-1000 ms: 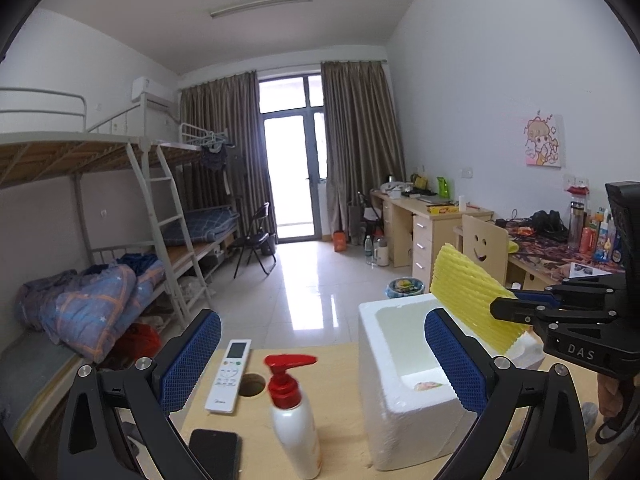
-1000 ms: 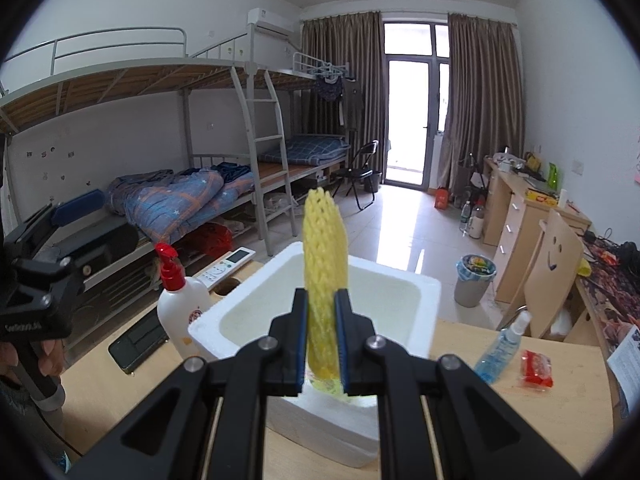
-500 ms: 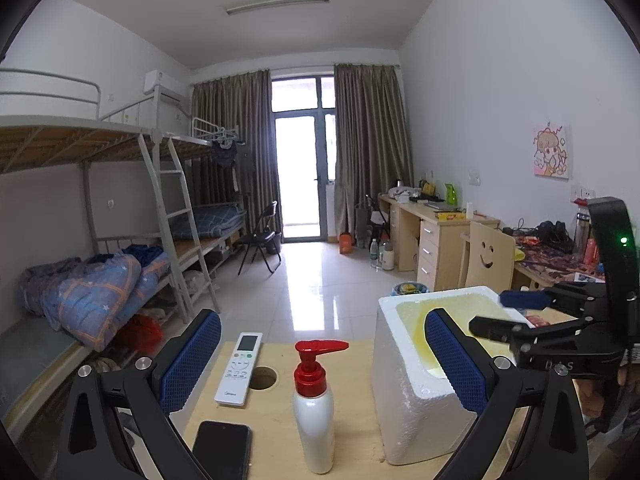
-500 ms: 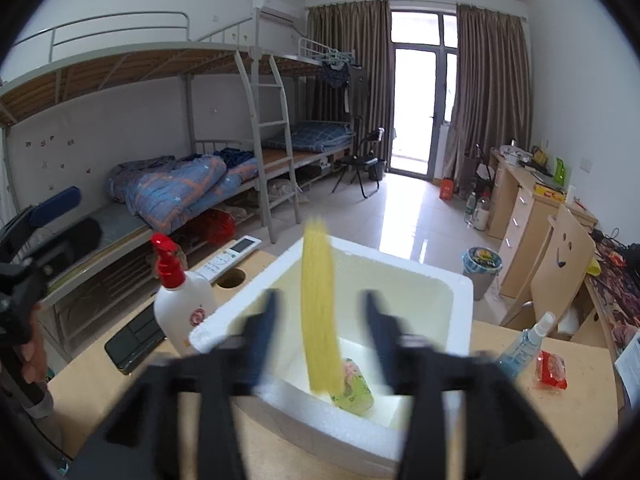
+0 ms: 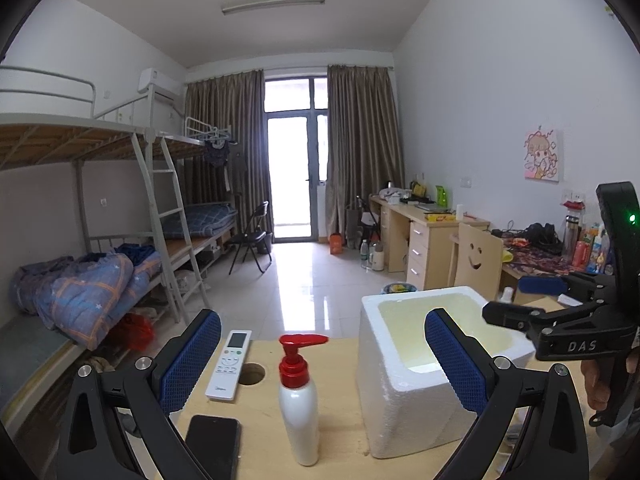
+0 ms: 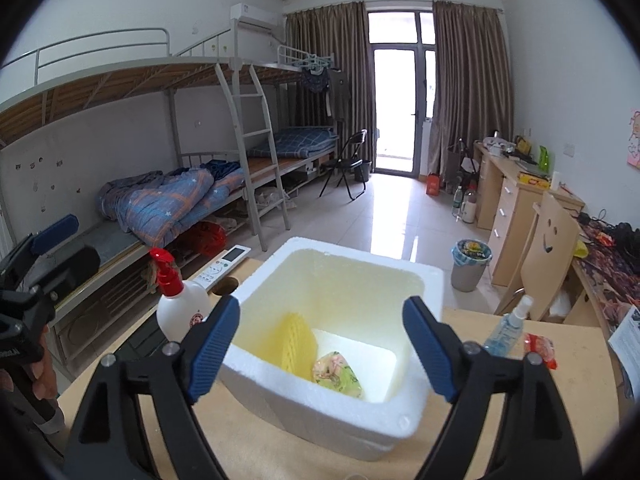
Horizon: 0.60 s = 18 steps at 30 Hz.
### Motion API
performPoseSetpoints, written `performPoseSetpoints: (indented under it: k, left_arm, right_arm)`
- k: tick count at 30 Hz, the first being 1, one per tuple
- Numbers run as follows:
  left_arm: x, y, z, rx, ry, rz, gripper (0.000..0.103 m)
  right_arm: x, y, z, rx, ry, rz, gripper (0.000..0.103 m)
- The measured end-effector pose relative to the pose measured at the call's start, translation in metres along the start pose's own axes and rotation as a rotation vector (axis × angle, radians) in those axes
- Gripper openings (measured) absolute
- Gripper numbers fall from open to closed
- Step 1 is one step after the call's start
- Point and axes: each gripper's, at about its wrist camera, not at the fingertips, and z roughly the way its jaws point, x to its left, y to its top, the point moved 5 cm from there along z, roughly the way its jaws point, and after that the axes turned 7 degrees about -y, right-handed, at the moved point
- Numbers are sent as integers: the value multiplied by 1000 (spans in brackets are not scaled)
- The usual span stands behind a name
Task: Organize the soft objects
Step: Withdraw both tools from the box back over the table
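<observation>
- Release step, right gripper (image 6: 320, 348): its jaws are opening above the white foam box (image 6: 412, 424), with nothing between the blue pads.
- Yellow foam net (image 6: 298, 340) stands on edge inside the box, leaning against the wall at about 9 o'clock of the cavity, just beside a green-and-pink soft packet (image 6: 338, 372) on the box floor.
- Judged procedure: let the jaws reach full spread before lifting, so neither pad catches the box rim and tips the light container.
- Withdraw straight back along the gripper's own line; the box walls look soft and would dent under a sideways scrape.
- Left gripper (image 5: 320, 364) has its jaws wide apart and holds nothing; the pump bottle (image 5: 299, 408) stands between its fingers in view, at 6 o'clock, untouched.
- Keep the left gripper clear of that bottle, the remote control (image 5: 230, 360) at 9 o'clock of it, and the phone (image 5: 212, 446) at 7 o'clock; none look soft.
- Candidate for the next pick, as a judgement: the red packet (image 6: 541, 350) beside the small spray bottle (image 6: 505, 330), at 3 o'clock of the box on the wooden table (image 6: 304, 456).
- Risk: the net rests upright and may flop over; this appears harmless, since it is already inside.
</observation>
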Motion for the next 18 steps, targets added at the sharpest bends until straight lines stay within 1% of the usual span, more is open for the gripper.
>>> performPoseSetpoints:
  k: [2, 6, 8, 18]
  left_arm:
    - [-5, 1, -5, -3, -4, 3, 102]
    - [-17, 5, -19, -16, -21, 12, 102]
    - [-23, 7, -28, -22, -30, 13, 102]
    - [-54, 7, -70, -38, -76, 40, 102]
  right_arm:
    - [-2, 0, -13, -20, -12, 8, 93]
    - [-8, 0, -42, -60, -36, 27, 97]
    - [-9, -1, -53, -78, -48, 23, 102]
    - [-13, -19, -120, -151, -113, 15, 103]
